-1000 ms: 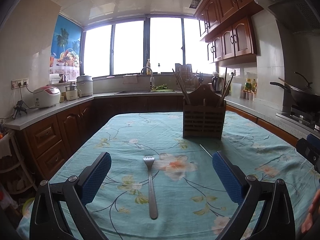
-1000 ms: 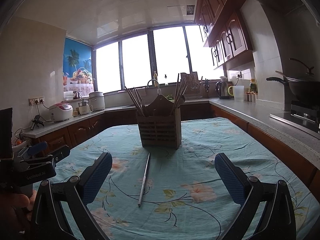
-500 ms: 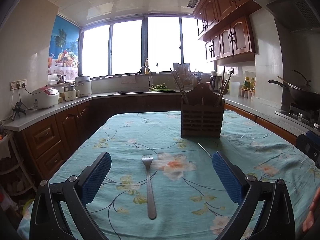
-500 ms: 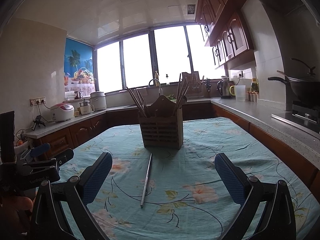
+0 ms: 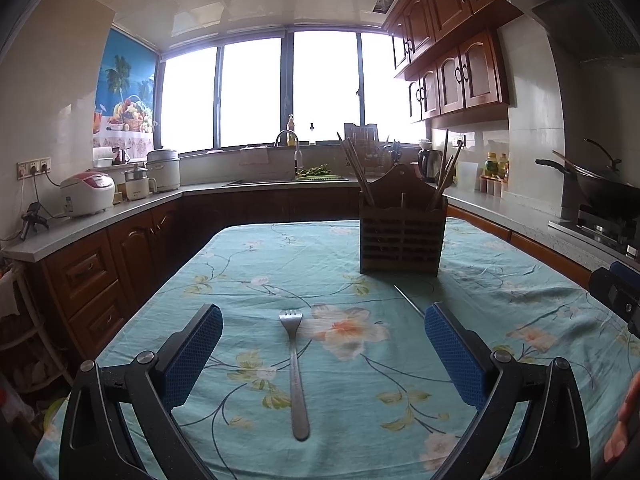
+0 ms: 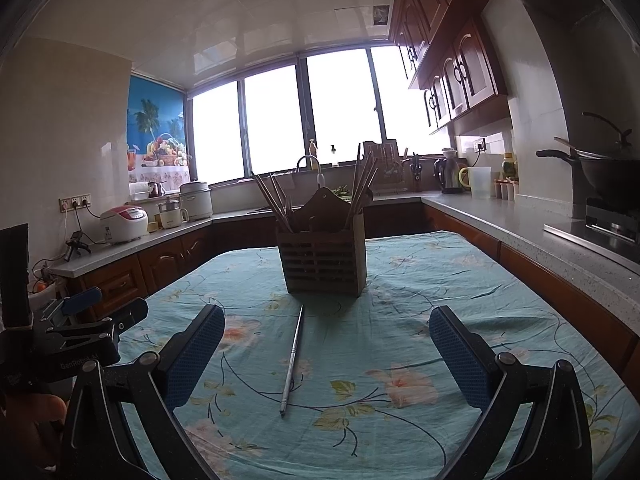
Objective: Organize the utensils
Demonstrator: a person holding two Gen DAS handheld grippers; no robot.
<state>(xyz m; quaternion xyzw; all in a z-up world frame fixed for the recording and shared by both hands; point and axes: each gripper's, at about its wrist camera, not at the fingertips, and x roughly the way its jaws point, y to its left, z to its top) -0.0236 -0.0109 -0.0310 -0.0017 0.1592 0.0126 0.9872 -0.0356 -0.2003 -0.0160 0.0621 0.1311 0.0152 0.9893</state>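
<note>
The fork (image 5: 294, 368) lies flat on the flowery cloth of the worktop (image 5: 500, 300), right between the wide-apart fingers of the left gripper (image 5: 323, 354), which holds nothing. It looks like thin, hard, shiny metal, so it is probably light and slippery. Pinching the middle of its handle seems best. The right gripper (image 6: 326, 356) is spread wide and empty too, over a thin metal stick (image 6: 293, 356). The wooden holder (image 6: 323, 258) stands behind, near the stick's far tip.
</note>
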